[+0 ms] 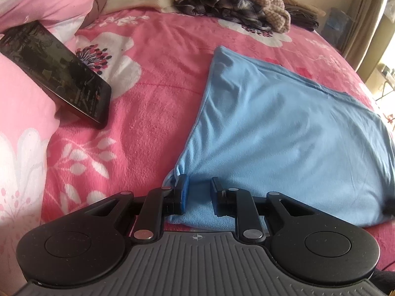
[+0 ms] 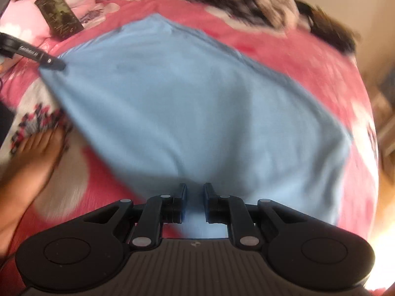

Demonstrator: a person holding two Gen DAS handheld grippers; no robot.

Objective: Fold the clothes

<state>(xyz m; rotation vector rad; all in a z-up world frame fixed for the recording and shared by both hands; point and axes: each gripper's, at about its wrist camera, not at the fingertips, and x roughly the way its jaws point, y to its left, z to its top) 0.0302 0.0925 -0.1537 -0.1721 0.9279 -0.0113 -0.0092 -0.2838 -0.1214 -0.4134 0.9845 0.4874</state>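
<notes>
A light blue garment (image 1: 284, 128) lies folded on the pink floral bedspread (image 1: 153, 93). My left gripper (image 1: 198, 188) is shut on the garment's near left corner, and the cloth puckers around its left pad (image 1: 183, 185). In the right wrist view the same garment (image 2: 197, 103) spreads out ahead, blurred by motion. My right gripper (image 2: 195, 192) is shut on its near edge, with blue cloth filling the narrow gap between the jaws. The left gripper (image 2: 58, 66) shows there at the garment's far left corner.
A dark phone (image 1: 56, 74) leans against a pink quilt (image 1: 19, 128) at the left. A pile of unfolded clothes (image 1: 234, 2) lies at the far end of the bed. A person's bare foot (image 2: 37, 153) rests on the bedspread, left of the garment.
</notes>
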